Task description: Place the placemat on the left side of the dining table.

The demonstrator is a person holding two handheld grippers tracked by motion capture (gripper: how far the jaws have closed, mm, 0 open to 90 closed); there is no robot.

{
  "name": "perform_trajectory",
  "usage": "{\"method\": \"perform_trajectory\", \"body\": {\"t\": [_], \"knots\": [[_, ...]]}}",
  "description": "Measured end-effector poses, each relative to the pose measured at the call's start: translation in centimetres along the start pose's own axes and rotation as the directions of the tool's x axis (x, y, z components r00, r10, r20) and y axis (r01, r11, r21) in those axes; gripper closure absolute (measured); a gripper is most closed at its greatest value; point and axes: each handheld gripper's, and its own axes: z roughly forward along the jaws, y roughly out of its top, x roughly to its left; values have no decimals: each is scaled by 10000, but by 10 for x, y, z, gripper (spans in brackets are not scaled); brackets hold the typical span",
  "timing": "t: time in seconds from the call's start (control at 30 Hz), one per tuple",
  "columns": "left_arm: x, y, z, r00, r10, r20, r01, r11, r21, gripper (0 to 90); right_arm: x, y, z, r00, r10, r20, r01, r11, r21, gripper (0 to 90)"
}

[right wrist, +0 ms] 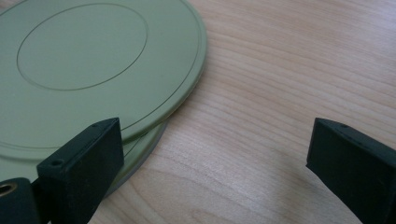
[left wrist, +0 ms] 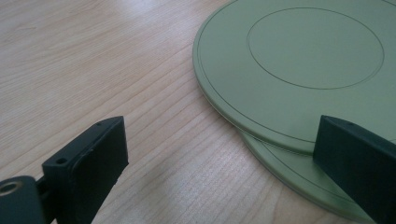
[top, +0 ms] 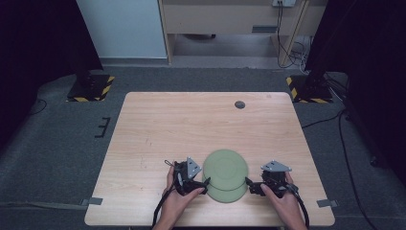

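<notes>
Jaws on both my grippers stand spread wide, pinching nothing. From the high view I see the left gripper just beside the left edge of the two green plates, and the right gripper just beside their right edge, so the stack lies between them. My left hand and right hand come in from the near edge of the wooden surface. The upper plate lies on the lower plate, shifted away from me, so the lower one peeks out on my side of it. Both sit near the front edge of the surface, a little right of its middle. A small dark round disc lies well beyond the plates, near the far edge.

From the left gripper view, one jaw hangs over bare wood and the other stands in front of the plates' rims, with a wide gap between them. The upper plate overlaps the lower plate, whose rim shows beneath it. Whether that jaw touches a rim I cannot tell.

From the right gripper view, one jaw stands at the plates' edge and the other over bare wood, well apart. The upper plate covers most of the lower plate, which shows as a thin crescent.
</notes>
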Motion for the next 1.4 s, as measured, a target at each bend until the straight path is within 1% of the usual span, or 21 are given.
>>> {"method": "perform_trajectory", "body": {"t": [0.17,0.27,0.53,0.63,0.67,0.7,0.73,0.77,0.87,0.93,0.97,1.0,1.03,1.07,1.1,1.13,1.17,1.23,1.27,1.3,1.4], "knots": [[0,0,1,10000,-12,-36,12,10000,14,7,1,1,1,10000,-51,1,51,10000,-21,37],[0,1,2,9999,-2,-134,2,10000,15,0,3,2,3,9998,-140,116,141,9999,-81,27],[0,1,3,9998,-44,-189,44,10000,-29,0,0,2,5,9999,-30,147,32,9999,-115,21],[-1,2,2,9999,109,-130,-110,9999,-102,15,0,2,3,9998,5,191,-2,9999,-143,40],[-1,2,1,9999,89,-83,-90,9998,-159,33,-3,2,-1,9998,112,149,-109,9997,-207,33],[-1,3,0,9999,73,73,-71,9996,-260,37,-4,1,-2,9998,123,171,-119,9997,-234,34],[-1,3,0,9999,73,73,-71,9996,-260,37,-4,1,-2,9998,123,171,-119,9997,-234,34],[-2,5,-2,9997,89,217,-82,9994,-343,37,-9,0,-4,9994,243,247,-237,9994,-243,35],[-1,7,-3,9993,179,342,-166,9991,-388,37,-11,-1,-5,9989,359,298,-353,9991,-215,36],[0,9,-4,9965,127,821,-93,9991,-415,33,-14,-2,-5,9986,398,340,-391,9990,-200,36],[0,10,-5,9945,243,1016,-202,9990,-410,37,-16,-2,-5,9984,413,377,-406,9990,-188,36],[-1,13,-6,9927,243,1181,-192,9989,-439,37,-17,-2,-5,9983,428,394,-421,9990,-179,36],[-1,13,-6,9927,243,1181,-192,9989,-439,38,-17,-2,-5,9983,428,394,-421,9990,-179,36],[-1,17,-6,9896,128,1432,-67,9991,-429,38,-18,-2,-5,9982,424,415,-417,9990,-180,36],[-1,21,-6,9883,84,1525,-24,9992,-398,39,-19,-2,-4,9982,415,429,-410,9991,-125,37],[0,29,-3,9874,143,1578,-95,9995,-311,46,-20,-2,-2,9982,372,481,-369,9993,-69,37],[0,29,-3,9874,143,1578,-95,9995,-311,46,-20,-2,-2,9982,372,481,-369,9993,-69,37],[3,38,4,9854,220,1686,-217,9998,-39,46,-21,-2,-2,9978,406,517,-404,9992,-44,37],[3,38,4,9854,220,1686,-217,9998,-39,46,-21,-2,-2,9978,406,517,-404,9992,-44,37],[7,42,9,9799,-159,1991,134,9998,141,47,-22,-3,-3,9978,388,532,-386,9992,-46,37],[10,45,13,9812,-283,1912,254,9995,173,55,-23,-4,-3,9976,427,545,-426,9991,-24,37]]}}
